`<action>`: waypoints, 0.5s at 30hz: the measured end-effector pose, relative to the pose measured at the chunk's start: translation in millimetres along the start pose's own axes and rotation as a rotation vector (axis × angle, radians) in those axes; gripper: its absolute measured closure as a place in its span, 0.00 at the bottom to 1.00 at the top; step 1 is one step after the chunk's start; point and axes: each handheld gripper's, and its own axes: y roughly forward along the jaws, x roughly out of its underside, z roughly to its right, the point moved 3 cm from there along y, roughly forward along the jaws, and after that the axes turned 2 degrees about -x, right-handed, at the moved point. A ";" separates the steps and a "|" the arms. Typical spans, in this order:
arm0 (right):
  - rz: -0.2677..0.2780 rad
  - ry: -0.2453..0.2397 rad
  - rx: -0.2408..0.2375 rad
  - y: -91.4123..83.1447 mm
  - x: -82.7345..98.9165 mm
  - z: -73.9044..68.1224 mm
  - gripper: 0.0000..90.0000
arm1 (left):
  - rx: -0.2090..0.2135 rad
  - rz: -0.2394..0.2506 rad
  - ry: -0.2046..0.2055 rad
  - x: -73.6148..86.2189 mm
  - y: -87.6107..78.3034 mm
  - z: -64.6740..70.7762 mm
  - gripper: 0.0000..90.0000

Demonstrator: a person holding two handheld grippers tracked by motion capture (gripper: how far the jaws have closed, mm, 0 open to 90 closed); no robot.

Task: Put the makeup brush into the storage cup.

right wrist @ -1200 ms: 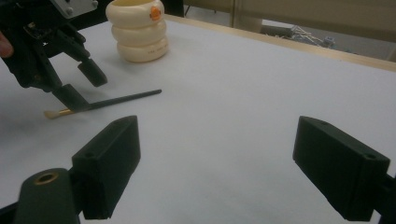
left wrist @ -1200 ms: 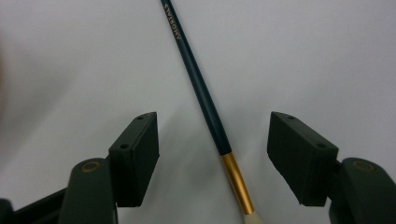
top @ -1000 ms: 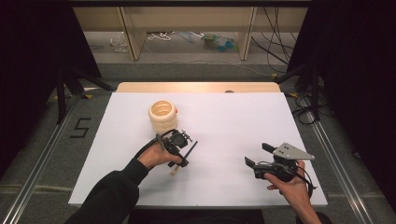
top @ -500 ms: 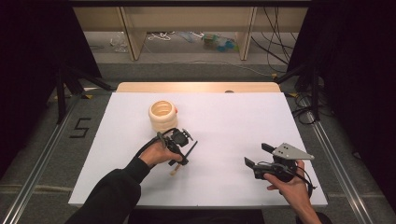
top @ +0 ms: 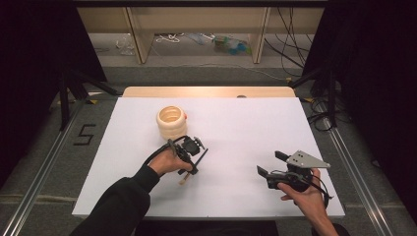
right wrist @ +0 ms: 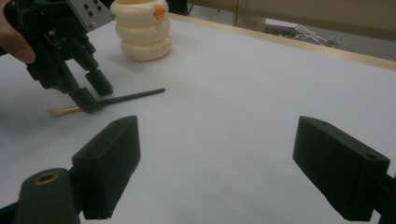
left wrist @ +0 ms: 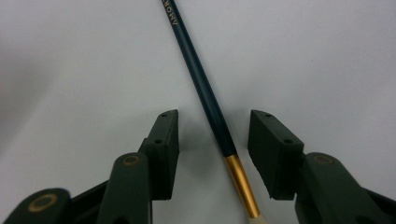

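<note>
**Left gripper closing around a thin paintbrush**

High view: the left gripper (top: pixel 193 150) is tipped down onto the white table (top: pixel 236 123), just in front of the cream ribbed holder (top: pixel 171 121). The paintbrush (top: pixel 186 176) lies flat under it; little more than its pale bristle end peeks out there. The right gripper (top: pixel 275 169) rests well apart, jaws spread, holding nothing.

Left gripper view: here the brush's dark handle and gold ferrule run between the two jaws, which have just been closing. Gaps remain on both sides, so nothing is gripped yet. It looks light, stiff and slim, with a glossy handle that would probably roll or slip; taking it on the handle just above the ferrule seems best.

Right gripper view: this shows the brush's full length on the table and the holder's stacked rings; one left jaw may already brush the handle, though the angle is poor.
</note>
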 end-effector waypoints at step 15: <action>-0.004 -0.001 -0.001 0.1 0.0 -0.2 0.18 | -0.010 -0.050 0.039 -2.6 -1.5 0.9 0.78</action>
